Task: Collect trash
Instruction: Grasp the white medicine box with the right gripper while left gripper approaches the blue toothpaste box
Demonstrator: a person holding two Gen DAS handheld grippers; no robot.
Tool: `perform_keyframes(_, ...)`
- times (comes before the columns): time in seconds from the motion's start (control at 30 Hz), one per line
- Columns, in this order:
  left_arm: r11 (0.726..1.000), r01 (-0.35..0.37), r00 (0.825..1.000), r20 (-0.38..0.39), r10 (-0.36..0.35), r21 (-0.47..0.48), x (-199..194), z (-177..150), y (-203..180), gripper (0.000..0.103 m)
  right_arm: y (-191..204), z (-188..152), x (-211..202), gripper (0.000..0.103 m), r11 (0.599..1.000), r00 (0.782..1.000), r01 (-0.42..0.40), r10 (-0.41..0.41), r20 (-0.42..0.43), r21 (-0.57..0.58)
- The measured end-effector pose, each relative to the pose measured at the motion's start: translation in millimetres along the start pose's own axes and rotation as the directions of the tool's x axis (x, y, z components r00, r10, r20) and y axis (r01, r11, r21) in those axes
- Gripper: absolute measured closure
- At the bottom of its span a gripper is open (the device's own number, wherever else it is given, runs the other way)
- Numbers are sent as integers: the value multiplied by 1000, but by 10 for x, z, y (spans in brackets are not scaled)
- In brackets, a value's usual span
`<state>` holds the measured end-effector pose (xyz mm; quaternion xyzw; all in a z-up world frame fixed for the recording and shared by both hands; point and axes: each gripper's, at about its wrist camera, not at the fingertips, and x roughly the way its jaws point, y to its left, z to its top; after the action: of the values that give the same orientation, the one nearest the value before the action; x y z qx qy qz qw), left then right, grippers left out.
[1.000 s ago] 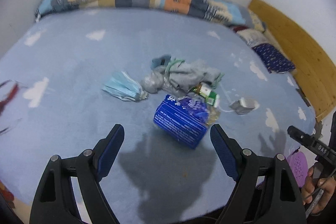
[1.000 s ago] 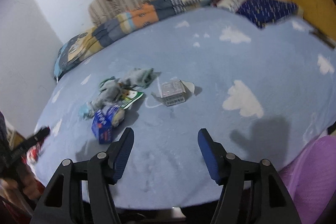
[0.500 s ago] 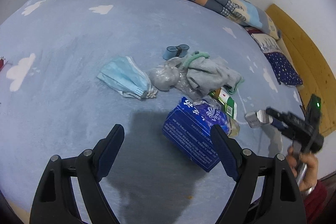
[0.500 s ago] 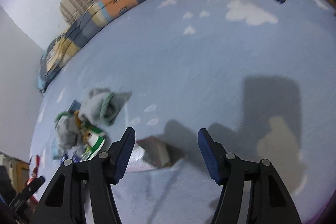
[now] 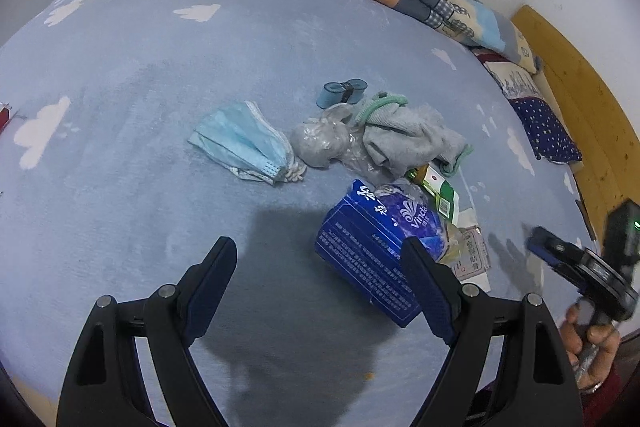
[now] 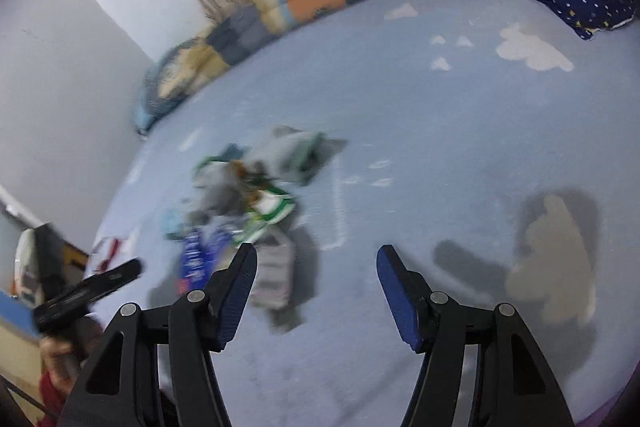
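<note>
Since a second ago the left gripper (image 5: 318, 277) has come lower and closer to the trash heap on the bed (image 5: 160, 75), so the blue tissue box (image 5: 368, 259) now sits larger and partly behind its right-hand finger (image 5: 424, 287); over the last half second this view barely changes. The right gripper (image 6: 314, 293) has swung sideways across the bed: the small grey printed packet (image 6: 274, 277), which lay well ahead of it a second ago, now lies just beside its left-hand finger (image 6: 238, 291), and this view is smeared with motion blur.

The left gripper's fingers stand wide apart with only bare blanket between them; they hold nothing, and I cannot tell whether the right-hand finger touches the tissue box or only overlaps it. The right gripper's fingers are also apart, somewhat narrower, empty, over bare blanket.

The trash lies in one cluster near the middle of the bed: a blue face mask (image 5: 244, 147), a crumpled clear plastic bag (image 5: 320, 147) touching it, a grey cloth with green trim (image 5: 404, 135) on the bag's far side, a small blue roll (image 5: 340, 93) behind them, and a green-and-white carton (image 5: 440, 195) between the cloth and the tissue box. In the left view the right gripper appears at the right edge, held by a hand (image 5: 588, 343).
</note>
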<state>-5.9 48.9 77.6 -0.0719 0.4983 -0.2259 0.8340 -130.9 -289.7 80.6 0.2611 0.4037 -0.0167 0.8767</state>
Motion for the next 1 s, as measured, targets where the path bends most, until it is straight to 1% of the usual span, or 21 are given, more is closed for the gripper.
perform_keyframes(0.03,1000,-2,1000,-2,2,0,4,-3,-2,20,-22,6,85,37,1000,1000,-2,3,-21,20)
perform_keyframes(0.1,1000,-6,1000,-1,6,-12,5,-4,11,20,15,5,248,37,999,997,-30,32,-70,30)
perform_keyframes(0.23,998,2,1000,-18,-3,-63,37,2,43,20,295,-70,500,37,997,986,-73,76,-149,22)
perform_keyframes(0.3,998,-1,1000,-23,0,-67,56,-3,11,20,466,-100,622,37,999,985,-48,45,-168,-10)
perform_keyframes(0.37,999,-12,1000,-26,10,-53,72,-9,-32,20,573,-163,786,37,999,974,-7,-1,-225,-37)
perform_keyframes(0.4,999,-16,1000,-26,15,-50,81,-11,-48,20,604,-188,845,43,999,969,14,-25,-245,-43)
perform_keyframes(0.43,998,-20,999,-28,19,-51,98,-11,-59,20,608,-214,860,52,998,966,38,-47,-253,-42)
perform_keyframes(0.47,998,-20,999,-35,18,-54,122,-7,-62,20,608,-244,864,67,999,963,41,-49,-263,-36)
perform_keyframes(0.5,998,-17,999,-44,14,-58,142,-5,-64,20,578,-260,833,67,999,964,44,-50,-261,-27)
perform_keyframes(0.57,996,-8,997,-77,1,-85,233,3,-68,20,518,-235,720,67,998,973,59,-58,-223,-3)
perform_keyframes(0.67,991,-38,992,-125,22,-129,395,-2,-75,20,448,-157,462,67,998,990,57,-52,-135,32)
perform_keyframes(0.73,983,-43,988,-156,15,-179,519,-8,-76,20,458,-120,333,67,998,995,57,-54,-88,39)
perform_keyframes(0.77,978,-40,987,-158,8,-203,556,-10,-81,20,471,-106,264,67,997,996,59,-57,-62,40)
perform_keyframes(0.83,967,-43,988,-157,4,-250,623,-21,-100,16,482,-91,174,67,997,998,56,-55,-32,43)
perform_keyframes(0.9,965,-57,988,-156,18,-255,694,-31,-179,12,510,-76,124,67,998,999,42,-42,-18,50)
perform_keyframes(1.0,974,-77,989,-139,47,-213,763,-17,-320,11,604,-58,78,67,999,999,37,-38,6,38)
